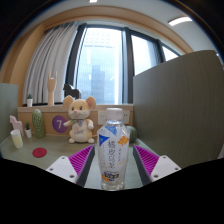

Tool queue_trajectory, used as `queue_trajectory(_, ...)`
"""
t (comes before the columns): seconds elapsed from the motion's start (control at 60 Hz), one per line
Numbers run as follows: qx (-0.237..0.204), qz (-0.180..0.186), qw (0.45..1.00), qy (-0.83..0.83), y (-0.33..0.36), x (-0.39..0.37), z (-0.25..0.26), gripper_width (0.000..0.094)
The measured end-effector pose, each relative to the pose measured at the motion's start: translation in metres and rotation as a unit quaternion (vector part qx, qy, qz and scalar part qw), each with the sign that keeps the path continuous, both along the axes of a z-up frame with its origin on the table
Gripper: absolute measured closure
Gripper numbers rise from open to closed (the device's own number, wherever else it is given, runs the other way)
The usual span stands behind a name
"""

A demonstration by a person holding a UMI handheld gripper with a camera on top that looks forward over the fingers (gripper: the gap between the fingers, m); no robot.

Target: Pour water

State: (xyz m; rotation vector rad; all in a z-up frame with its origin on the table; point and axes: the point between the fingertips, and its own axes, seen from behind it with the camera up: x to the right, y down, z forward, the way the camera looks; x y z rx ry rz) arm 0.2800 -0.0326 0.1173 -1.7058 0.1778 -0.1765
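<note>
A clear plastic water bottle (114,150) with a white cap and a white, blue and orange label stands upright between my fingers. My gripper (114,158) is shut on the bottle: both pink pads (83,156) press on its sides at about label height. The bottle's base shows below the pads, above the grey-green table (60,160). I see no cup or glass near the bottle apart from a small white cup (17,139) far off to the left of the fingers.
A plush mouse (79,116) sits beyond the left finger, with a green cactus figure (38,122) and a pink disc (39,152) further left. A grey partition (180,100) stands to the right. A window with curtains is behind.
</note>
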Motion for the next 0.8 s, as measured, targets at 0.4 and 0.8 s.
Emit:
queue_trajectory(0.4,0.013,-0.029,0.999,-0.028,0.018,0.005,0.002,0.0598)
queue_trajectory(0.8,-0.017,0.016,0.984,-0.175,0.053,-0.080,0.036,0.0632)
